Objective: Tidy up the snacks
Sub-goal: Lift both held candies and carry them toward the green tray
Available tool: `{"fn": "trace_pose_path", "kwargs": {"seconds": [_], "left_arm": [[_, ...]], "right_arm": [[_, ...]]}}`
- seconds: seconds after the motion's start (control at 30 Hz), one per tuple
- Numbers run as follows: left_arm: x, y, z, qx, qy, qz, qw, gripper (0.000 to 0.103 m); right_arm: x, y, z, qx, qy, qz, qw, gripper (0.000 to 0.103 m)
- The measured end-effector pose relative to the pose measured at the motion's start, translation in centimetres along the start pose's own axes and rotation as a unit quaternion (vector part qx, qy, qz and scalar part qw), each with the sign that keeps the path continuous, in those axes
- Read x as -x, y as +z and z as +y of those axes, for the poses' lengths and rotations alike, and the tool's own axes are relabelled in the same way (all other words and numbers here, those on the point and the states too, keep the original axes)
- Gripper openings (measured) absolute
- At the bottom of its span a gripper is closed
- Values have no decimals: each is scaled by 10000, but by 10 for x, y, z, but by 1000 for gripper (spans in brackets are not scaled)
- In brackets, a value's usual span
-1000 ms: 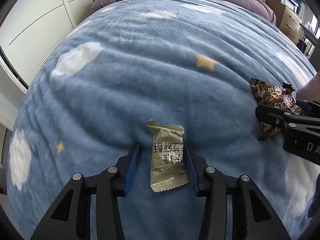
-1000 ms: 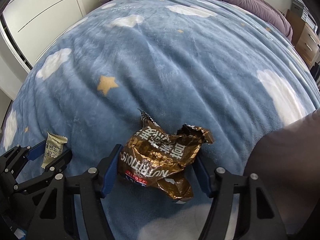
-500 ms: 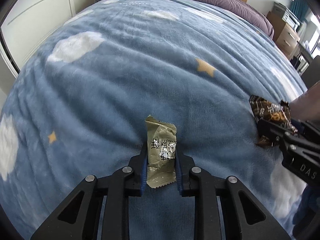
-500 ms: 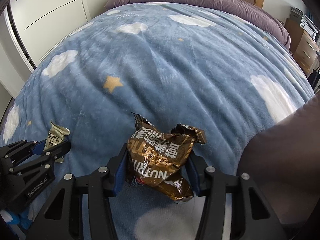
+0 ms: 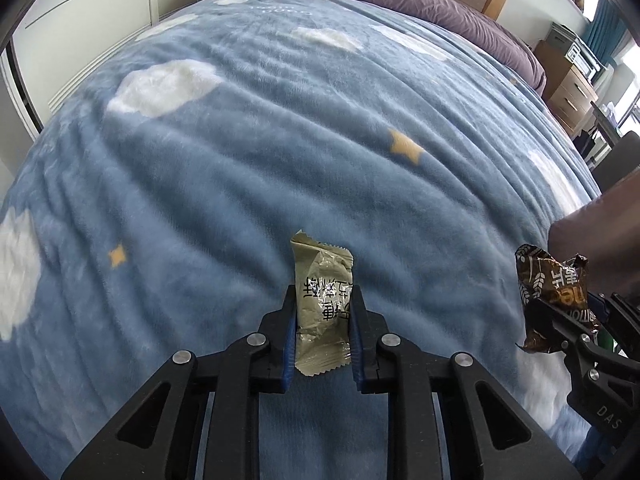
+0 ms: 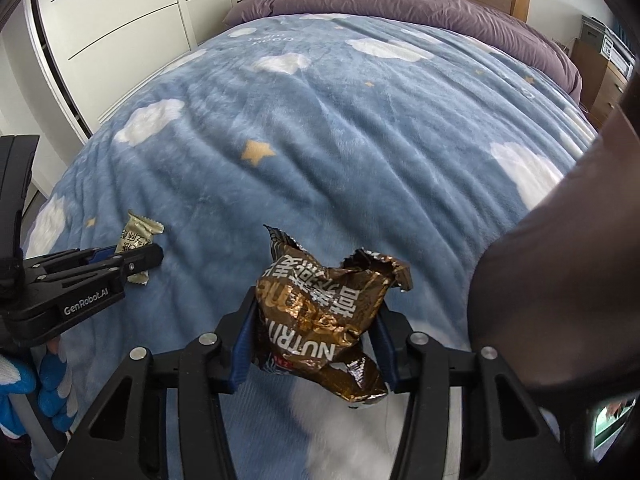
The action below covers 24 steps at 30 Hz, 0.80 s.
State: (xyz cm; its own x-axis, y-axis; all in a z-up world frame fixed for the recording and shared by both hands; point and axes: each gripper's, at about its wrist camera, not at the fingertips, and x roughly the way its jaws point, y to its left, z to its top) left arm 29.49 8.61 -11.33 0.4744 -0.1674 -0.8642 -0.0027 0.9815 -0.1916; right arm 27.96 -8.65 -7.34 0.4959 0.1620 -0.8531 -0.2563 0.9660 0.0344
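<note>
Left tool [image 5: 323, 334] clamped on a flat olive-gold wrapper [image 5: 322, 304]. Right tool [image 6: 316, 336] closing, its pads pressing a crumpled, torn brown packet [image 6: 324, 320], above the bed [image 6: 340, 128].

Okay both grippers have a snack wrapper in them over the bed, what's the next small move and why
Probably lift both a bit higher off the blue blanket. The left gripper is shut on the olive packet; the right gripper is closing around the crumpled brown wrapper. No container shows yet.

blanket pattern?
Blue blanket with white clouds and yellow stars; the right wrist view shows it best.
</note>
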Motion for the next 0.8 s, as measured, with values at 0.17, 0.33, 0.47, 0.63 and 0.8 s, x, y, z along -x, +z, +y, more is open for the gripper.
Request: {"fn": "trace_pose_path", "kwargs": {"seconds": [0.17,0.33,0.47,0.63,0.8], "left_arm": [[22,-15,-9,-61,13,-30,10000,18],[48,-34,-16,-35,-66,-68,9999,18],[68,-51,-23,-78,-73,-88,9999,18],[94,-75,-28,-130,-98,-140,9998,18],[115,-97,-34,-202,-118,-164,9996,18]], "right_arm": [[25,-16,3,-54,76,-54,9999,74],[54,-40,5,-134,100,-51,9998,74],[76,-58,6,-151,70,-37,9999,74],[101,-80,8,-165,-4,-21,9999,74],[122,-101,12,-174,-108,-31,9998,74]]}}
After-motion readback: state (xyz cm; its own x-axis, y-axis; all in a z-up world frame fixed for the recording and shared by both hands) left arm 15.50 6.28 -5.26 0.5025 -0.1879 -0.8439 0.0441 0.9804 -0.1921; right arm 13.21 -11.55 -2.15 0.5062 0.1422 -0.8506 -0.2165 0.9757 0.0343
